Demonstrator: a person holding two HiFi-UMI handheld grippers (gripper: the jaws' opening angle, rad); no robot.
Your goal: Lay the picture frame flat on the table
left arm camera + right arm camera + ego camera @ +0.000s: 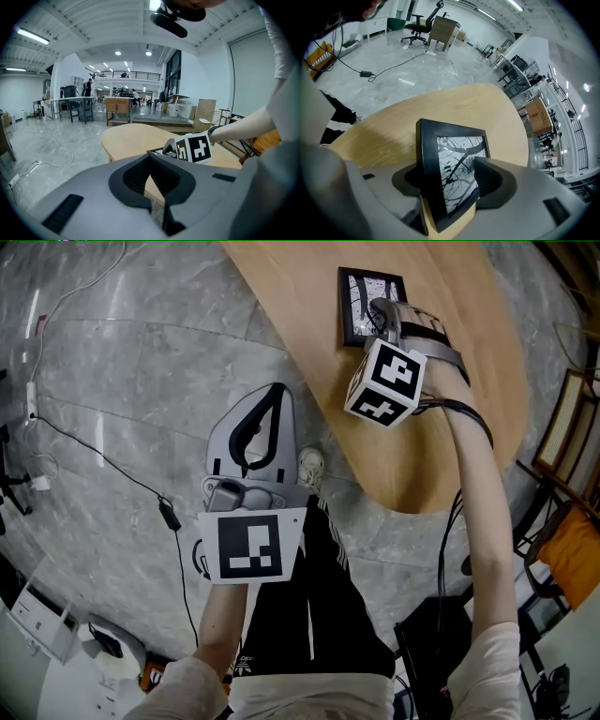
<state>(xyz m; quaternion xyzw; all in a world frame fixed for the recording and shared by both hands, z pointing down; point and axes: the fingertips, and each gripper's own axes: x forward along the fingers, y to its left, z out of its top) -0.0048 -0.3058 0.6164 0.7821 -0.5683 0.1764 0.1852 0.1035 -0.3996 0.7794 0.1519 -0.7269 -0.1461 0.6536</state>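
The black picture frame (361, 294) with a print of branches lies face up on the round wooden table (300, 315), at its far side. My right gripper (382, 319) points steeply down over the frame's near edge. In the right gripper view the frame (451, 149) stands between the two jaws of the right gripper (452, 180), which are apart; one pad (493, 177) sits in front of the glass, the other behind the back. My left gripper (277, 390) hangs off the table over the floor, its jaw tips together and nothing in them; the same left gripper (151, 157) looks towards the table.
The table's curved edge (375, 493) runs between the two grippers. The person's black trousers (309, 596) and a shoe (311, 465) are below. Cables (112, 465) trail over the grey floor. Wooden frames and an orange seat (577, 549) stand at the right.
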